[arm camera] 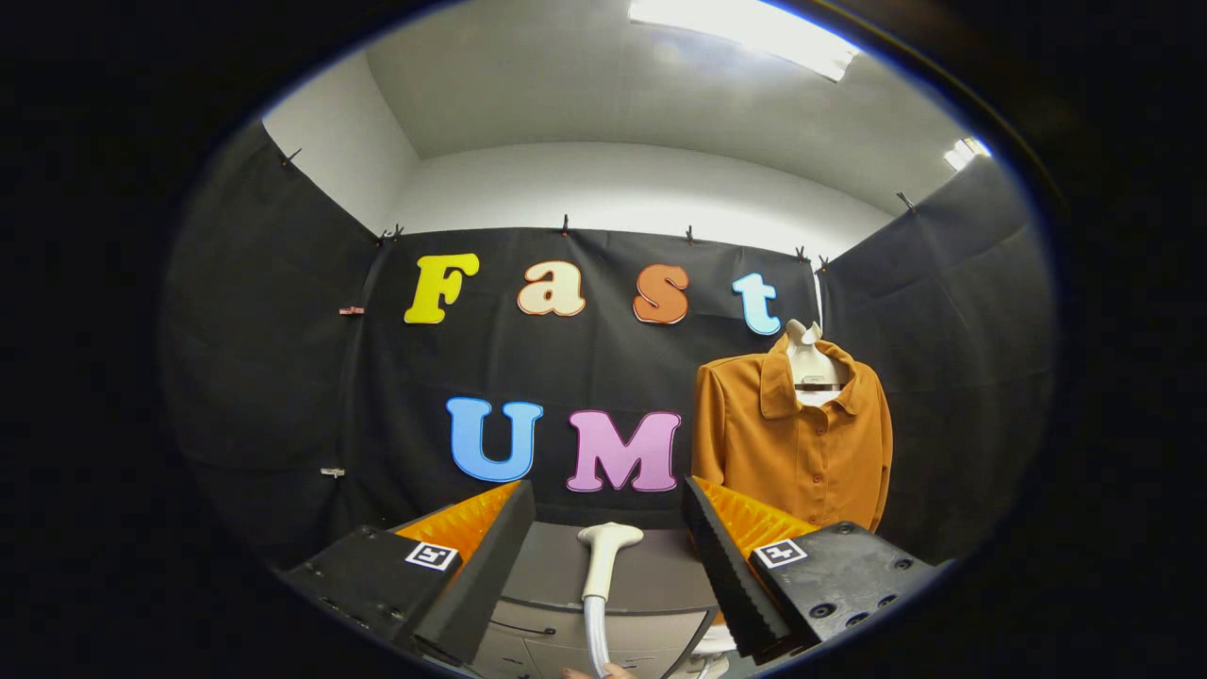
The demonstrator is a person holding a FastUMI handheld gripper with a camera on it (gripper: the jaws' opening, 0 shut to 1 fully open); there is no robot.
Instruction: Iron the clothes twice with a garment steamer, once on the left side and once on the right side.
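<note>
Between the fingers: a white plastic garment steamer head stands upright on its pale ribbed hose, above a grey cabinet top with drawers.
Tool state: the gripper has its fingers spread wide; neither finger touches the steamer head, which sits in the gap with room on both sides.
Hand: a fingertip shows at the base of the hose, apparently steadying it from below.
Garment: an orange-brown button-front shirt with a collar hangs on a white mannequin bust, beyond the right finger and against the black booth wall.
Steamer axis: long axis runs roughly vertical, hose down, broad flat nozzle end up; which way the steam face looks I cannot tell.
Shirt axis: hangs vertically, front towards the camera, button row running straight down.
Separation: steamer head and shirt are well apart.
Progress: judged from this, the task is at its start. The steamer is not yet gripped, and neither side of the shirt appears to have been passed over.
Remaining: closing on the handle, carrying it to the shirt, one pass on the left, one on the right.
</note>
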